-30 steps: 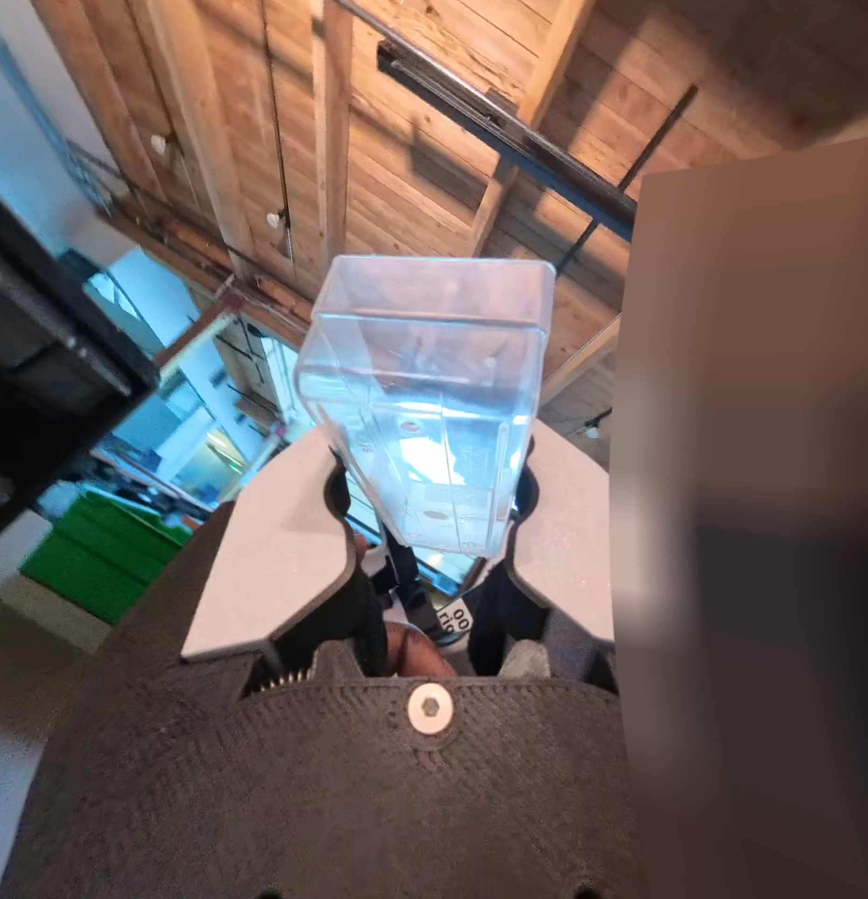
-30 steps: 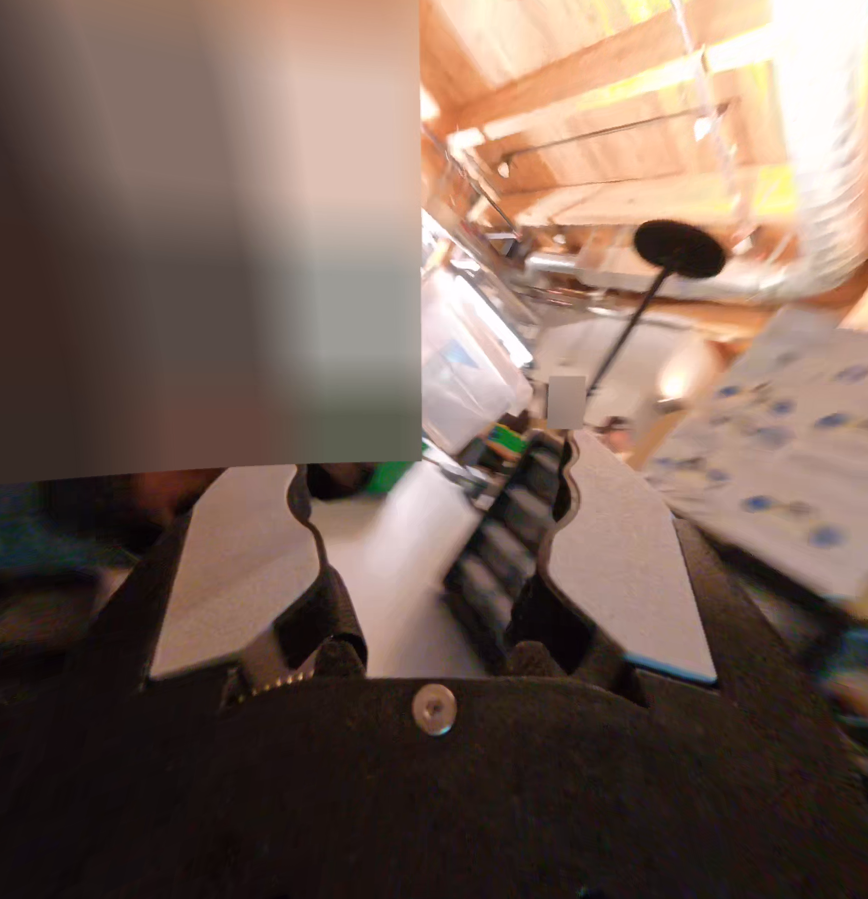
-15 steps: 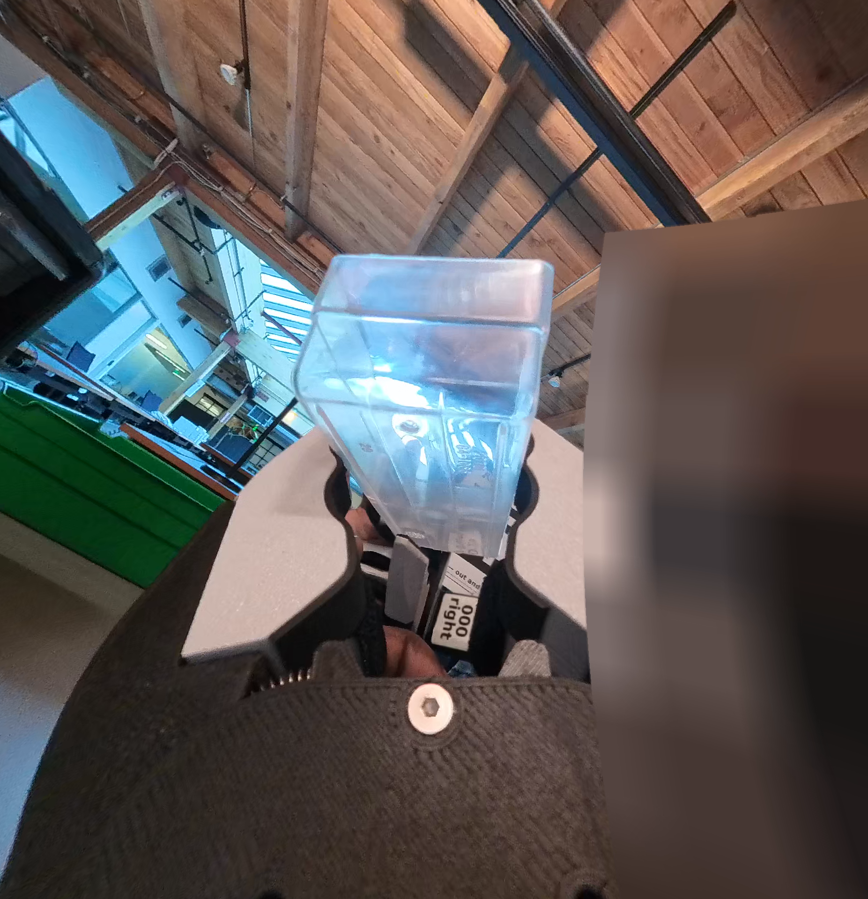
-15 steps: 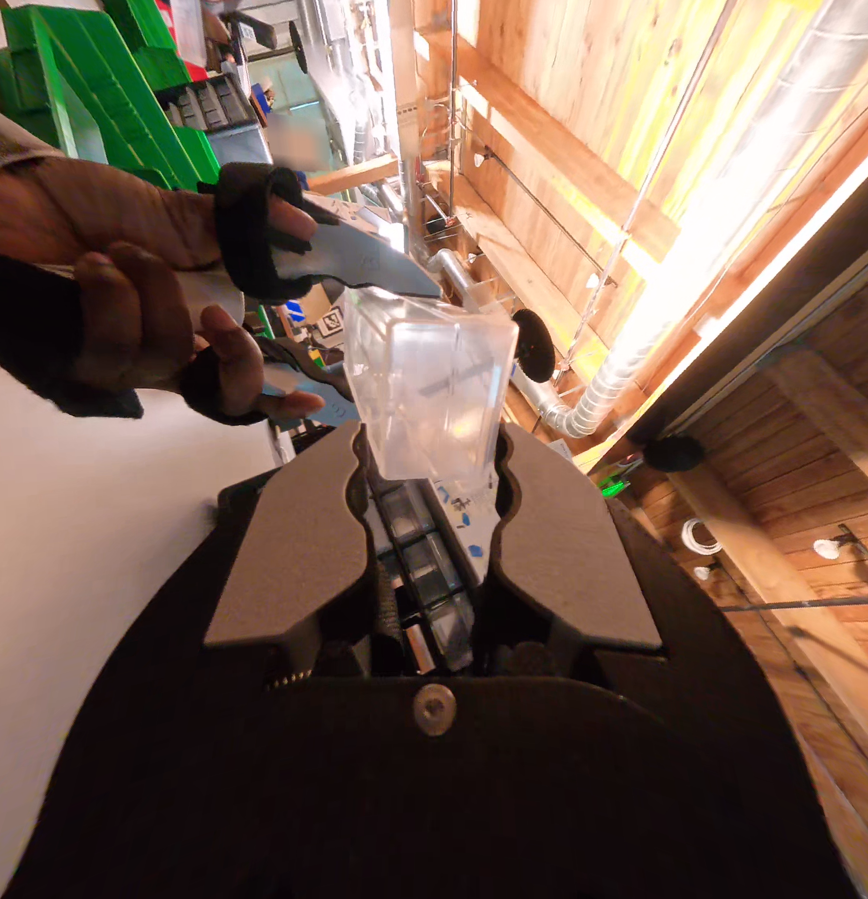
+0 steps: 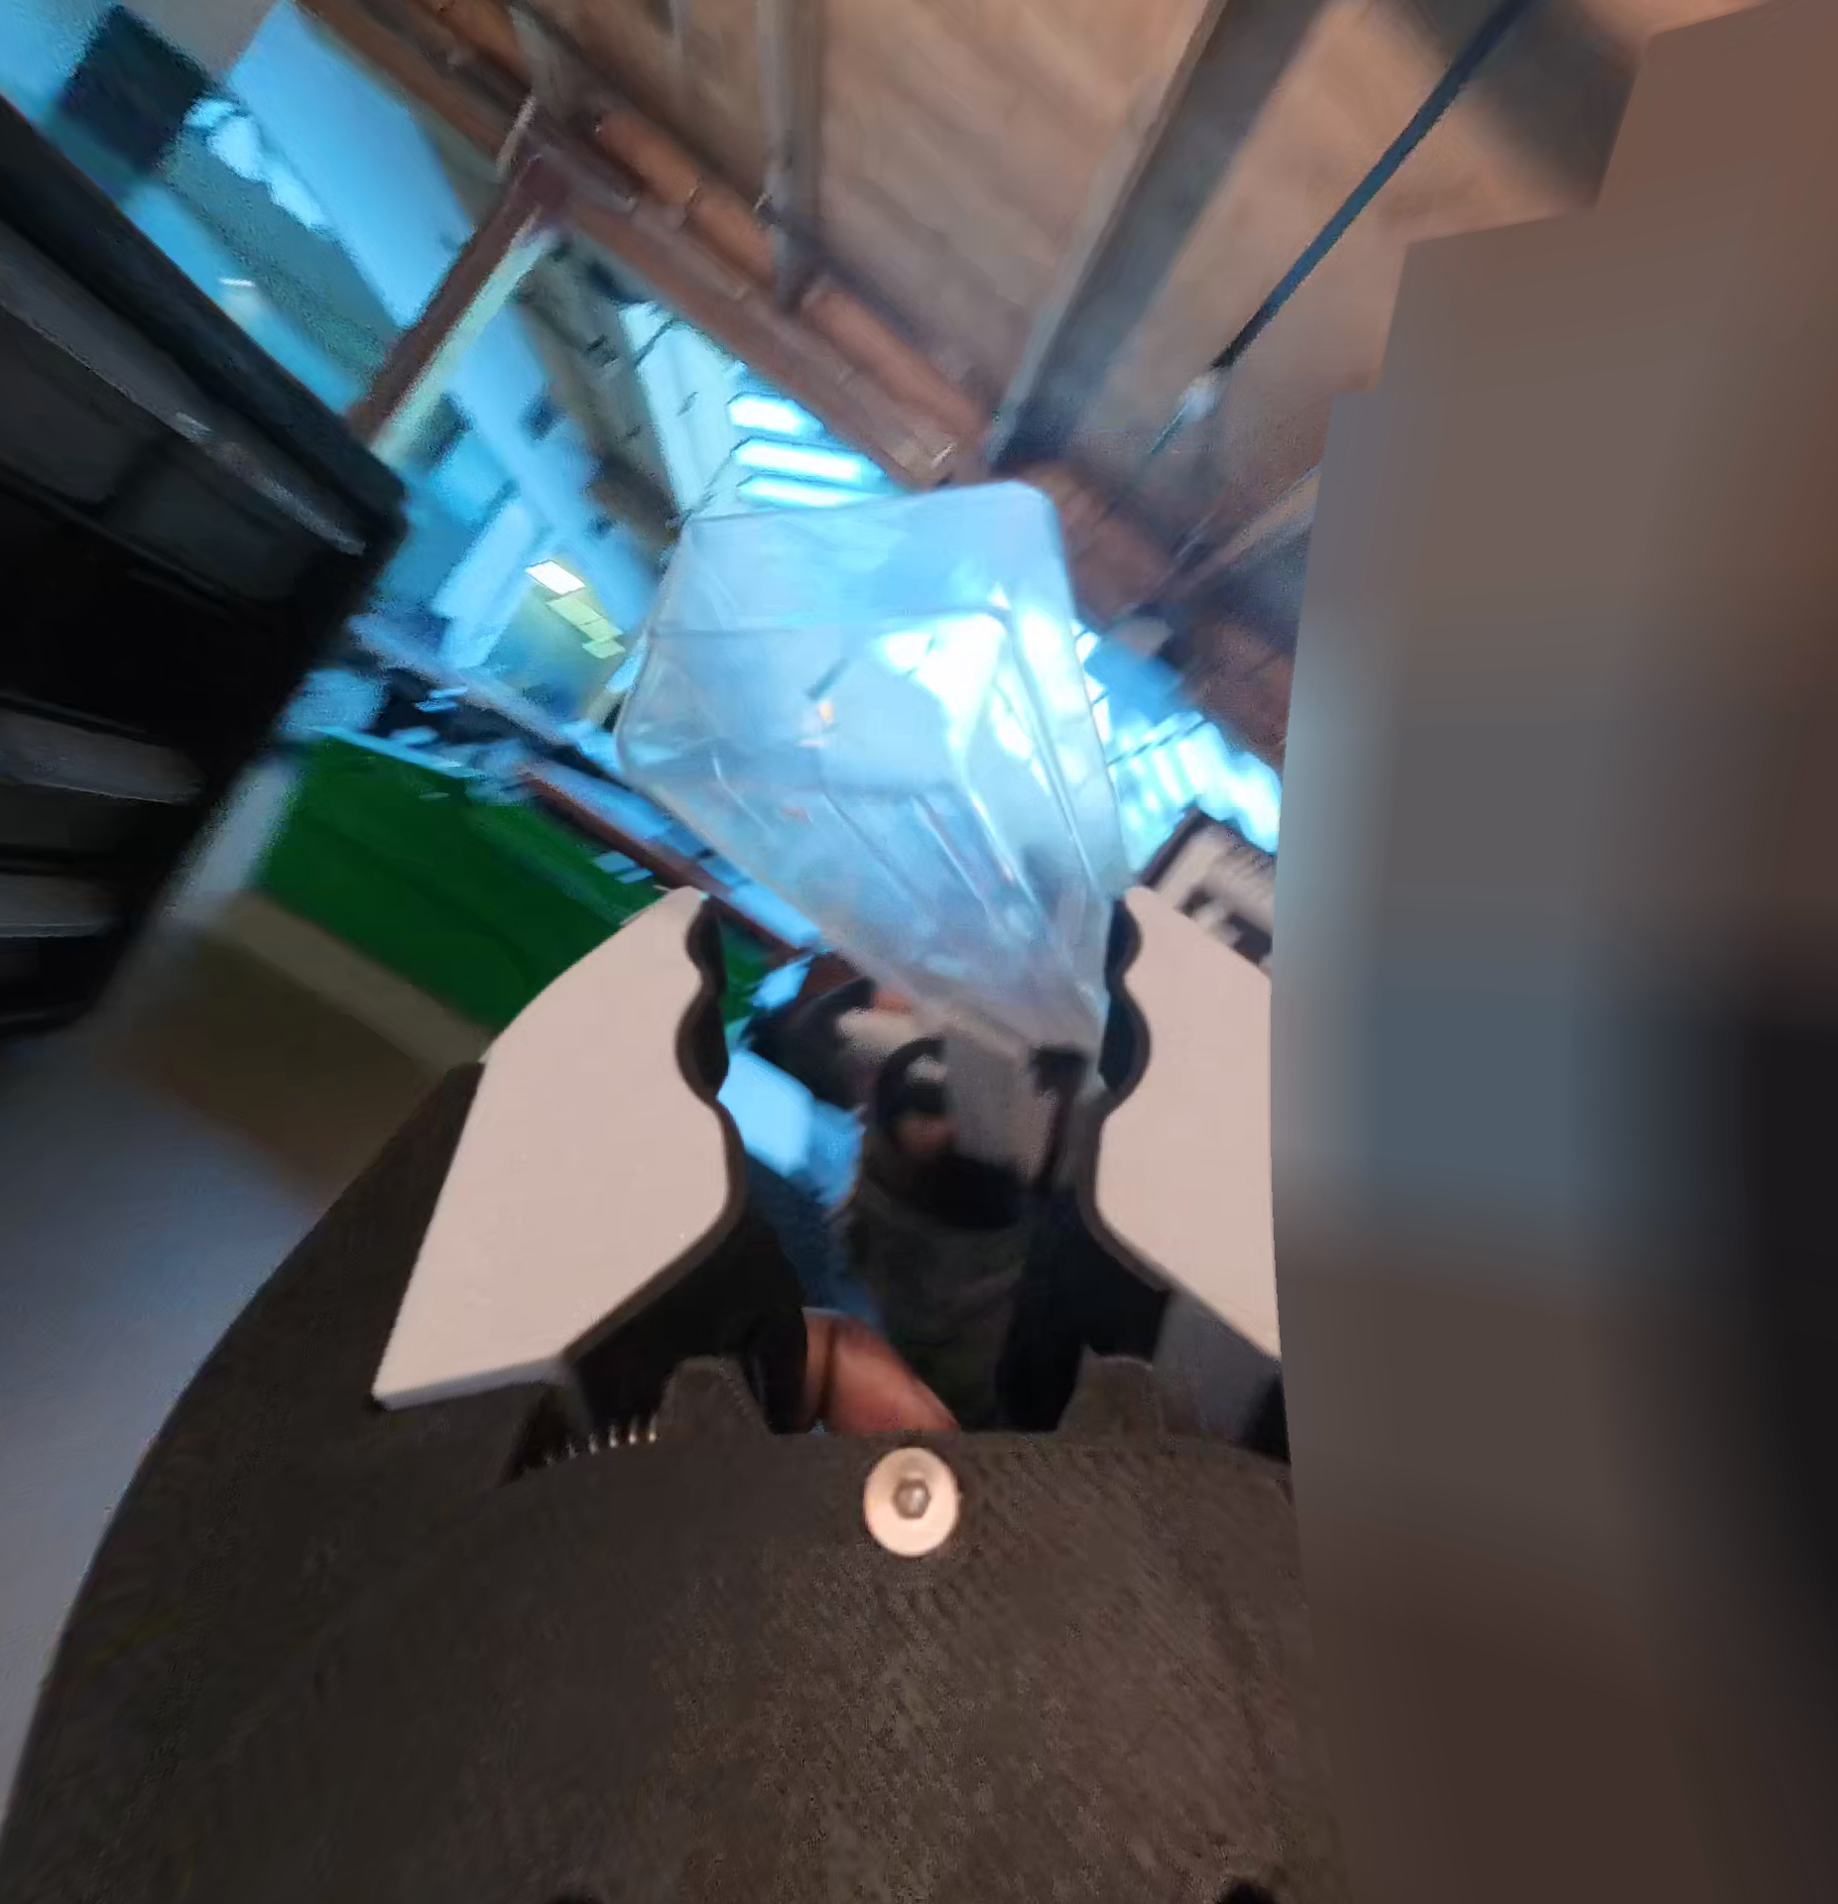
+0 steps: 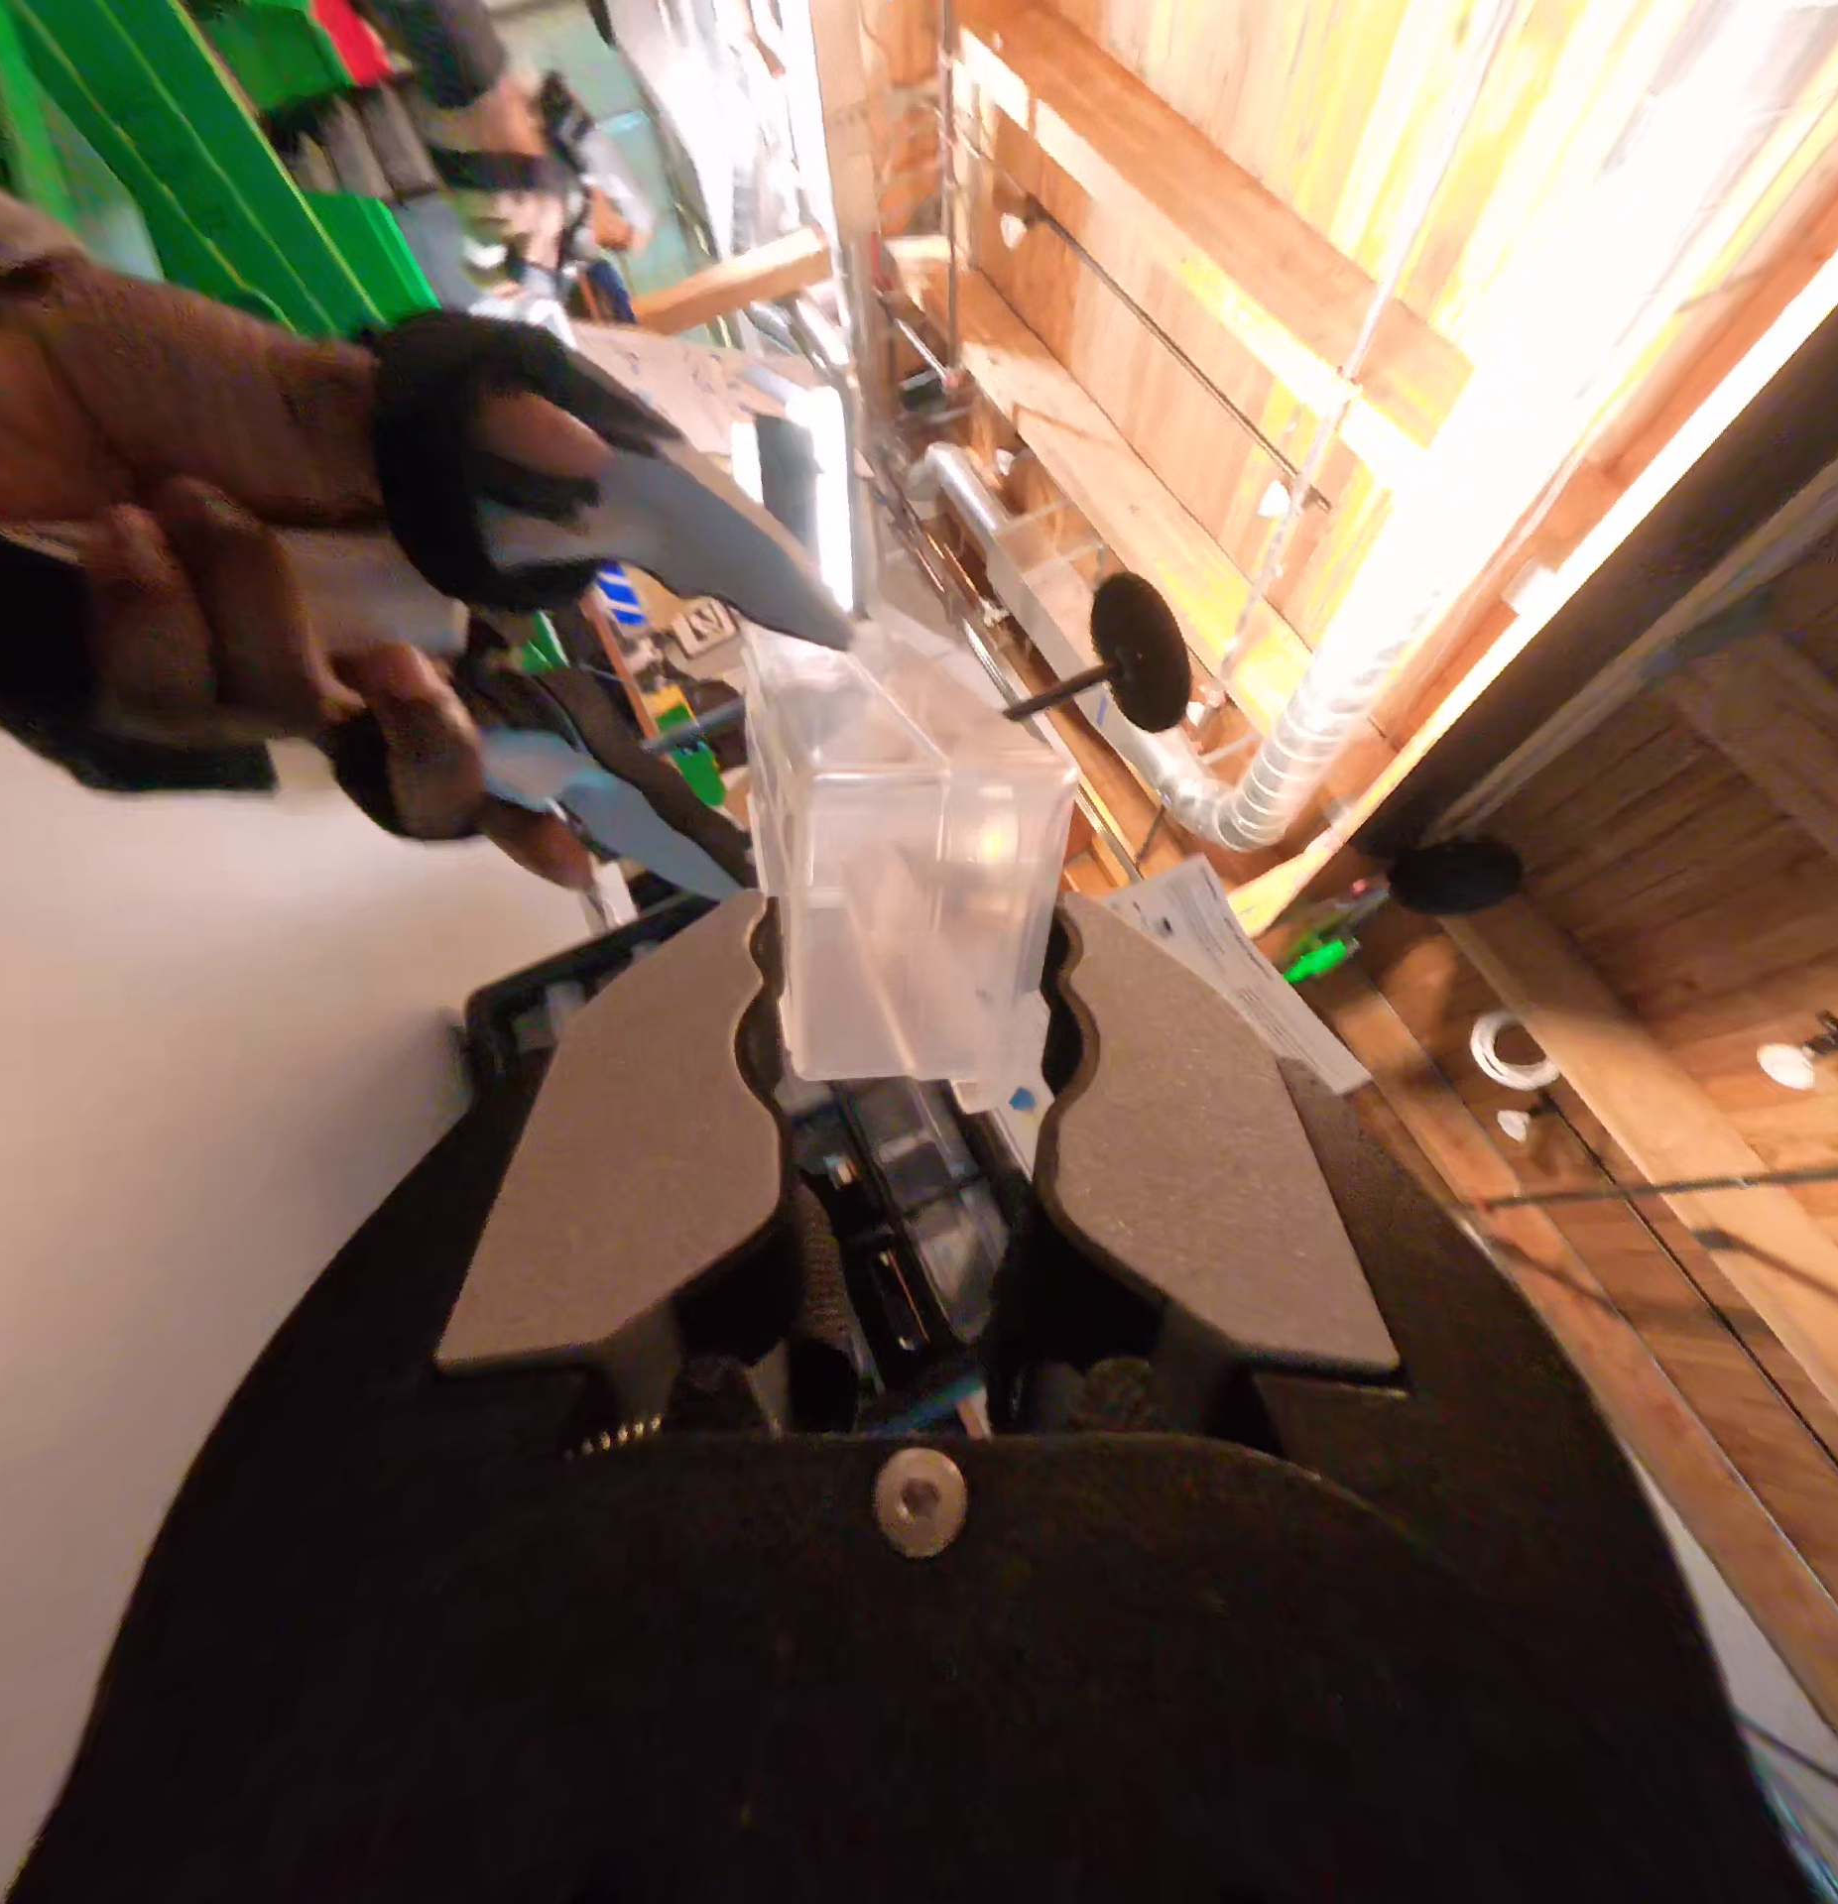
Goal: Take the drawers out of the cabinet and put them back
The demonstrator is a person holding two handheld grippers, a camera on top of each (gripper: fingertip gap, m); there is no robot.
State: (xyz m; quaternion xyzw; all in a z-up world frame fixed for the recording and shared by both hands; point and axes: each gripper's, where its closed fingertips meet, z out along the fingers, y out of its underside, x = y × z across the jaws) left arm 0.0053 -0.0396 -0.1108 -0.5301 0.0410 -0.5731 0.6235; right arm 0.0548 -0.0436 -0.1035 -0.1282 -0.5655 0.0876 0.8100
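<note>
A clear plastic drawer (image 6: 914, 886) stands between the fingers of my right gripper (image 6: 912, 917), which is shut on its near end. My left gripper (image 6: 791, 762), held by a hand, is at the drawer's far end with its fingers (image 6: 688, 556) spread. In the left wrist view the drawer (image 5: 873, 721) is tilted and blurred. My left gripper (image 5: 909, 927) is open there, and the drawer leans towards its right finger (image 5: 1182, 1082). The black cabinet (image 6: 914, 1185) with clear drawers lies behind the right gripper. It also shows in the left wrist view (image 5: 121, 536).
Green crates (image 6: 224, 185) stand at the far side and also show in the left wrist view (image 5: 430, 855). A white table top (image 6: 172, 1082) is on the left. A printed sheet (image 6: 1234, 979) lies beside the cabinet. Wooden beams and a duct are overhead.
My right gripper has come up and shut on the drawer's end. My left gripper has opened wider, and the drawer has tilted to the right in its view.
</note>
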